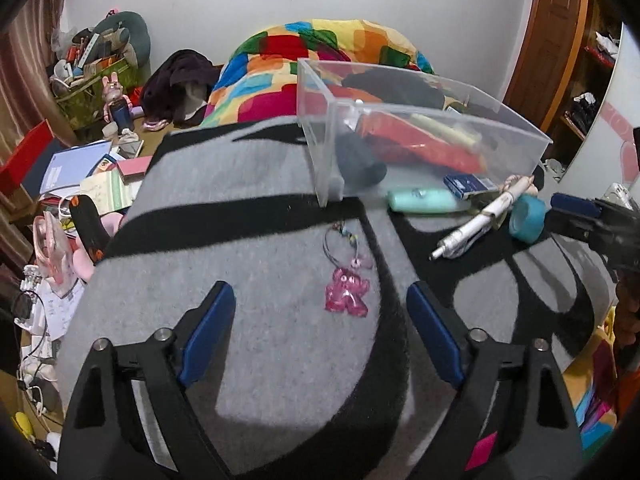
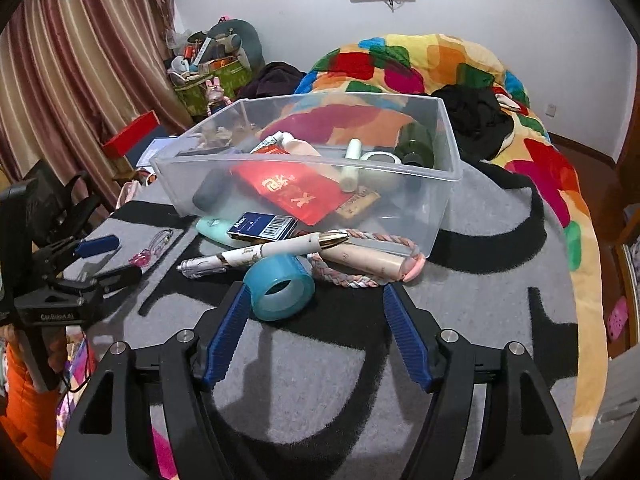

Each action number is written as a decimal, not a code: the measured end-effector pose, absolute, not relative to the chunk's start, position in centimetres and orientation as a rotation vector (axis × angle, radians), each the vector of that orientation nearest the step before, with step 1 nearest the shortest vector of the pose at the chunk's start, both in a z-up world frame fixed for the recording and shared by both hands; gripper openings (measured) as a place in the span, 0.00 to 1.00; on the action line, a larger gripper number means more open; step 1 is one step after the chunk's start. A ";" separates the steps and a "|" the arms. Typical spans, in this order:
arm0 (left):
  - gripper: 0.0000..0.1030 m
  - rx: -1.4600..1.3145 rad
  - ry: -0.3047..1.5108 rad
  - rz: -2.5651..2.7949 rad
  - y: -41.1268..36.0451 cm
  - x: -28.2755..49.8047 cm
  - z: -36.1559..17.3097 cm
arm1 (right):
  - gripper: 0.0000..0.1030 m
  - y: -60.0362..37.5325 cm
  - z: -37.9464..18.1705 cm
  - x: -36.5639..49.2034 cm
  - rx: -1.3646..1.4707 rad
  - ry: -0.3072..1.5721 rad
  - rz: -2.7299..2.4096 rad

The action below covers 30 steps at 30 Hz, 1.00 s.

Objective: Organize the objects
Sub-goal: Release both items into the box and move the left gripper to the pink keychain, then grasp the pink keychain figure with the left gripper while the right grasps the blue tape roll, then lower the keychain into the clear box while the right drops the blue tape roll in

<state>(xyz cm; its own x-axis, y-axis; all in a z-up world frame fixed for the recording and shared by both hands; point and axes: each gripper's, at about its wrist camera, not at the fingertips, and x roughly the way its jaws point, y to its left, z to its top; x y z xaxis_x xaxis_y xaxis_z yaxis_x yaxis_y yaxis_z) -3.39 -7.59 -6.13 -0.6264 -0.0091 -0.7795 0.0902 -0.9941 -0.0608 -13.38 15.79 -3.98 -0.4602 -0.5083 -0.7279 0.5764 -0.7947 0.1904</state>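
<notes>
A clear plastic bin [image 2: 440,184] [image 1: 320,128] stands on a grey and black blanket [image 1: 260,340], holding a red envelope [image 2: 296,192] and several small items. In front of it lie a mint tube [image 1: 420,199], a blue staple box [image 2: 262,226], a white pen [image 2: 276,254], a teal tape roll [image 2: 278,290], a braided band [image 2: 360,276] and a beige tube [image 2: 368,262]. A pink keychain charm [image 1: 346,292] lies just ahead of my open, empty left gripper [image 1: 320,304]. My right gripper [image 2: 314,300] is open, the tape roll by its left finger.
A bright patchwork quilt [image 2: 440,68] with dark clothes [image 2: 472,120] lies behind the bin. Books, a red box [image 1: 24,156] and clutter crowd the floor to the left. A curtain [image 2: 72,80] hangs at the far left. The blanket's right edge drops off.
</notes>
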 end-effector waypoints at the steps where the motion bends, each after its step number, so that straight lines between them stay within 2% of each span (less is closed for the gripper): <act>1: 0.74 1.327 0.139 -2.781 -7.6 -3.4 -6.2 | 0.64 15.6 -4.0 -13.4 1.076 0.111 -2.245; 5: 0.58 1.294 0.118 -2.809 -7.1 -3.5 -6.2 | 0.62 14.6 -3.8 -13.1 1.047 0.155 -2.243; 9: 0.42 1.268 0.062 -2.829 -6.2 -3.2 -6.2 | 0.44 13.4 -4.3 -13.0 1.051 0.197 -2.212; 10: 0.34 1.265 0.049 -2.834 -6.1 -3.1 -6.2 | 0.38 13.2 -4.6 -13.0 1.059 0.202 -2.200; 11: 0.29 1.263 0.038 -2.843 -5.8 -2.9 -6.1 | 0.38 13.1 -4.8 -13.1 1.065 0.204 -2.193; 12: 0.20 1.267 0.037 -2.850 -5.7 -2.8 -6.1 | 0.38 13.1 -4.8 -13.0 1.058 0.202 -2.199; 20: 0.20 1.241 0.069 -2.866 -5.7 -2.3 -5.2 | 0.38 14.3 -3.8 -11.5 0.998 0.206 -2.217; 30: 0.20 1.048 0.023 -2.945 -5.2 -1.8 -0.2 | 0.38 16.4 -0.2 -10.6 0.893 0.134 -2.297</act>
